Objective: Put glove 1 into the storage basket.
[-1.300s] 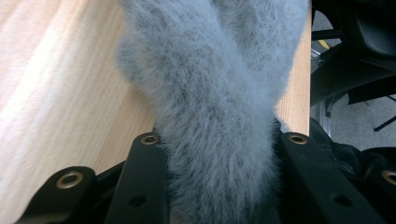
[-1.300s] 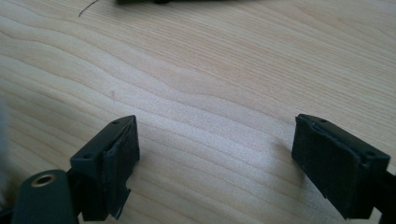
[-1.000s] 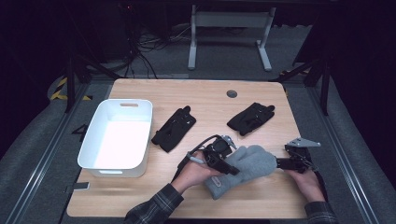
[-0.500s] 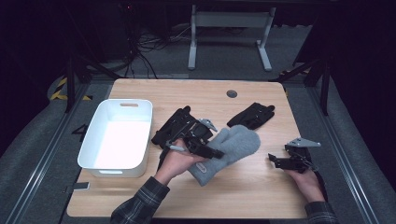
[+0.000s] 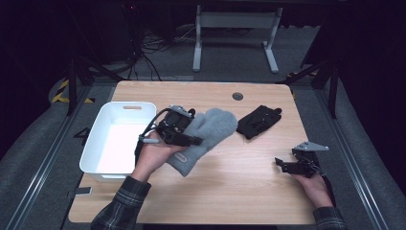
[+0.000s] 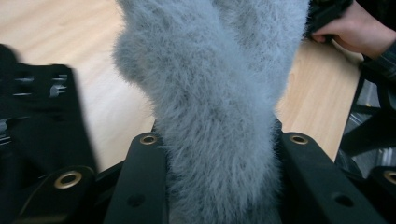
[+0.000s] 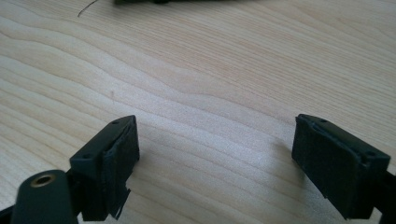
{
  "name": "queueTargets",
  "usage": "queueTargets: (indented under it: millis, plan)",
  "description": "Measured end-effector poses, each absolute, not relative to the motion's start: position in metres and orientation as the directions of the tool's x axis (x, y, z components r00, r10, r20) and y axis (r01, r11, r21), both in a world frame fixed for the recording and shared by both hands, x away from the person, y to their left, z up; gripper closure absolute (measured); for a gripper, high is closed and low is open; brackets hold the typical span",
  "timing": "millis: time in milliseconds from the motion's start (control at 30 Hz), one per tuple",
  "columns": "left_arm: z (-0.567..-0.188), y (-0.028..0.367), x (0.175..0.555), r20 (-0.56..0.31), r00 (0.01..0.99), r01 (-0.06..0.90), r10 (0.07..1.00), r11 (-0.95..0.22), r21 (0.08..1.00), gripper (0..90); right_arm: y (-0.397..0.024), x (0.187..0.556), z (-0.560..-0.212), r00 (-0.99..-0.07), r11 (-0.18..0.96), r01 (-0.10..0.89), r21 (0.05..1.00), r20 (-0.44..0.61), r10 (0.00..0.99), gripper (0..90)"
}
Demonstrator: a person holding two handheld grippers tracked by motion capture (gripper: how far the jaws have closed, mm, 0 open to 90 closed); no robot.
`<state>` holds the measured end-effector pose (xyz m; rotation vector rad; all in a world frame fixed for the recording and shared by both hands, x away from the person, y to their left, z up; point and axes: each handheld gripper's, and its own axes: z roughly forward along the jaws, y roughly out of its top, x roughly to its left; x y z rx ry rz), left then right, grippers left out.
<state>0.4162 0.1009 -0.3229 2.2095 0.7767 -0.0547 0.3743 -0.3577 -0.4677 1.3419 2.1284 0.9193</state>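
left gripper (image 5: 184, 140) clamped on mitten (image 5: 207, 135), held above table (image 5: 239, 191) at 3 o'clock of bin (image 5: 98, 148) | right gripper (image 5: 286, 166) wide open, empty, 5 o'clock | risk: fuzzy mitten could slip out, or catch the black glove (image 5: 258, 121) at 2 o'clock

The grey mitten (image 5: 206, 136) is showing a thick, fuzzy knitted cloth, soft and matt, its fibres standing out all round. The worktop (image 5: 239, 187) is showing pale wood with a clear wavy grain and a smooth, faintly satin finish. The white tub (image 5: 103, 155) is looking like smooth, slightly glossy plastic. The right hand-held gripper (image 7: 215, 158) is showing matt black plastic jaws faced with rough, dull pads, and a brass-coloured metal eyelet. The black glove (image 5: 258, 122) is looking like matt cloth.
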Motion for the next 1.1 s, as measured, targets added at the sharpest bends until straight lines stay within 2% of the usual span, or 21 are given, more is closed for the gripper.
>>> queueTargets:
  millis: [300, 633, 1100]
  plan:
    - [-0.302, 0.143, 0.418, -0.256, 0.776, 0.569, 0.577, -0.464, 0.679, 66.7, -0.358, 0.375, -0.468, -0.417, 0.3, 0.601, 0.74, -0.03, 0.908, 15.2]
    - [-0.297, 0.192, 0.419, -0.255, 0.707, 0.613, 0.66, -0.391, 0.687, 66.6, -0.358, 0.375, -0.468, -0.417, 0.3, 0.602, 0.74, -0.029, 0.909, 15.2]
    - [-0.317, 0.252, 0.419, -0.296, 0.594, 0.685, 0.748, -0.278, 0.674, 66.6, -0.357, 0.375, -0.468, -0.414, 0.298, 0.603, 0.74, -0.03, 0.91, 15.3]
